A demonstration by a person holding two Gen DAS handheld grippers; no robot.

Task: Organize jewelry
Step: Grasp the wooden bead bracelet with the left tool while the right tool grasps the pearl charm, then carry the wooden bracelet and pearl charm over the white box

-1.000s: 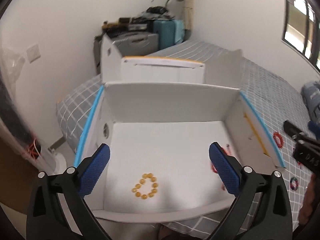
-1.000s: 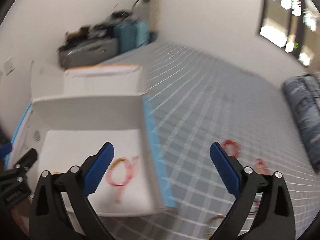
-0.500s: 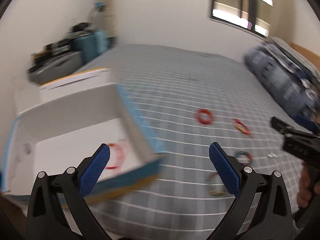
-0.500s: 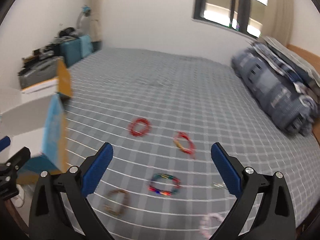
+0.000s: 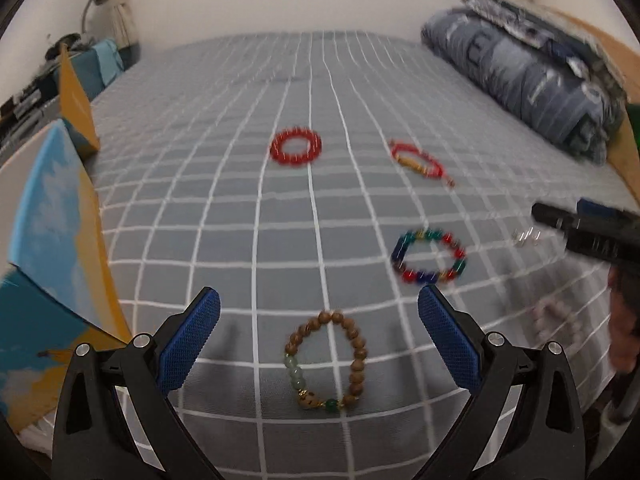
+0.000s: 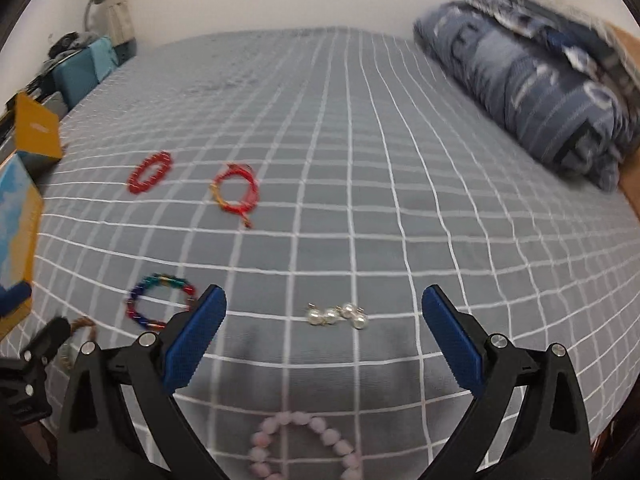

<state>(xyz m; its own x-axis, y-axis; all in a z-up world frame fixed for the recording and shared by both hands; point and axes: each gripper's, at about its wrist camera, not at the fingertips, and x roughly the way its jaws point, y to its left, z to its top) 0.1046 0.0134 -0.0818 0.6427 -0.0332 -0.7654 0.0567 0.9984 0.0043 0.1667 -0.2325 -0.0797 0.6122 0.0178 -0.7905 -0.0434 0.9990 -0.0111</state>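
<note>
A wooden-bead bracelet (image 5: 326,362), brown with a few pale green beads and a gold charm, lies flat on the grey checked bedsheet (image 5: 240,220) directly between the blue pads of the left gripper (image 5: 319,336), whose fingers stand wide apart, holding nothing and pointing forward and down at the bed. The right gripper (image 6: 324,336) is likewise spread wide and empty, angled low over the sheet; a small cluster of pearl earrings (image 6: 337,315) sits between its fingertips, and a pink bead bracelet (image 6: 306,450) lies nearer, under the jaws. Farther out rest a multicoloured bracelet (image 5: 430,256), a red bead bracelet (image 5: 296,146) and a red cord bracelet (image 5: 418,159). A blue-and-yellow box (image 5: 52,248) stands at the left edge; a folded blue quilt (image 5: 532,72) lies far right.
</note>
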